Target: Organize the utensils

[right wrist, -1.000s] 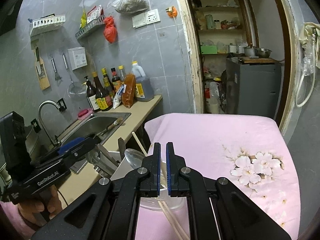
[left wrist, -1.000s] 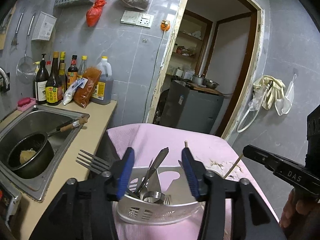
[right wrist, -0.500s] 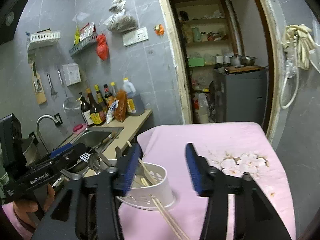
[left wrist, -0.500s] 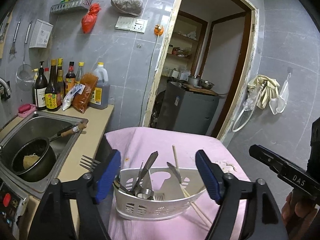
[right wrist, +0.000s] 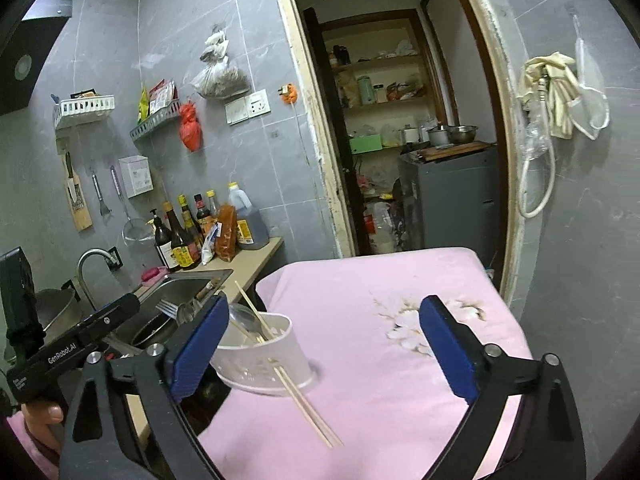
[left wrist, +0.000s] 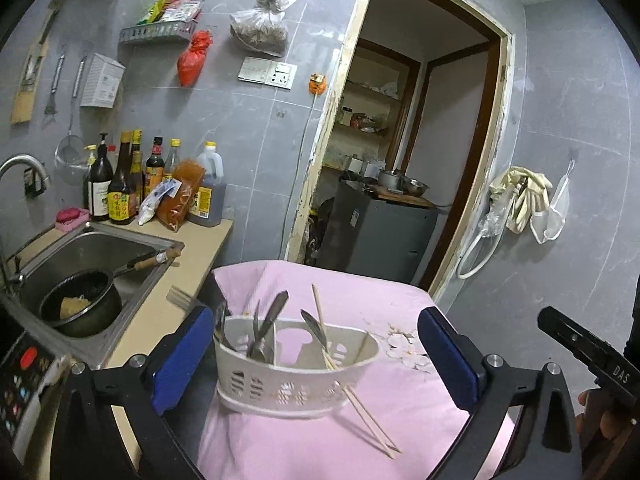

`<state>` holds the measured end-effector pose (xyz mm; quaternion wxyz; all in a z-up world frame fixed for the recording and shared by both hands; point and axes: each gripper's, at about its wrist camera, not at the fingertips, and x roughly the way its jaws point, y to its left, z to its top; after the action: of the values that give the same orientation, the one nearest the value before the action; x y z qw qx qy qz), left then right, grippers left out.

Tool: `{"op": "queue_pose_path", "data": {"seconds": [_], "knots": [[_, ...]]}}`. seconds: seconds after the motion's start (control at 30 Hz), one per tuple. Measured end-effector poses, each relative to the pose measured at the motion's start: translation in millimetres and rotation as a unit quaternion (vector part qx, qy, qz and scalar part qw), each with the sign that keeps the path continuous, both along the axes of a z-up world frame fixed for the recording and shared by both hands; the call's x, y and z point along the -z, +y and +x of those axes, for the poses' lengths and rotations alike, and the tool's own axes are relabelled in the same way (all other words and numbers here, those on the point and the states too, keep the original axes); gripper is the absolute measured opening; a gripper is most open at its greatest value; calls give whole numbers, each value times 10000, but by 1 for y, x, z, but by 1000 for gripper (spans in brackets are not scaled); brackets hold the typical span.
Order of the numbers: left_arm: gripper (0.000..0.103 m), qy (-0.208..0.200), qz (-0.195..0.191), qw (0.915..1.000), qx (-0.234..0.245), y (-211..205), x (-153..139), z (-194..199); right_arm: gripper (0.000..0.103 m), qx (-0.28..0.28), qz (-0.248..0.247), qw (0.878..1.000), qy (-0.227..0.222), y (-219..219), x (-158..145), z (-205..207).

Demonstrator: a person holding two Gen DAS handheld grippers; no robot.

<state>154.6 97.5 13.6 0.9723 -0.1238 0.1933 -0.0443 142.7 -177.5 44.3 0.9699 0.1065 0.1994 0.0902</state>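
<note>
Both tools, left (left wrist: 312,360) and right (right wrist: 320,348), just opened wide, empty. 2 chopsticks (left wrist: 360,404) poke through white caddy (left wrist: 288,380): light, stiff, slippery; pinch mid-shaft.

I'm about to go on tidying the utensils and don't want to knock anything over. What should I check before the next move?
1. Left gripper free: ok, jaws have just been opening, nothing pinched.
2. Right gripper free: ok, jaws have just been opening, nothing between the pads.
3. Basket upright on the pink cloth: ok.
4. Chopsticks inside the basket: not ok, they lean over the rim, tips on the cloth.
5. Metal utensils inside the basket: ok.
6. Fork beside the basket: cannot tell whether it is in the basket.
</note>
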Motion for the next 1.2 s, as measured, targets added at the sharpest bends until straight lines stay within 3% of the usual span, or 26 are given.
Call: {"op": "queue_pose_path", "data": {"seconds": [0.2,0.6,1.2], "knots": [[102,-7,109,9999,-119,-17,2,-44,101,94,-86,9999,40,-17,3,-43],[102,52,414,9989,-227,-43,11,-126,101,195,-157,9996,-104,-40,12,-128],[102,98,520,9981,-330,-56,23,-178,101,132,-211,9997,-47,-44,22,-164]]}}
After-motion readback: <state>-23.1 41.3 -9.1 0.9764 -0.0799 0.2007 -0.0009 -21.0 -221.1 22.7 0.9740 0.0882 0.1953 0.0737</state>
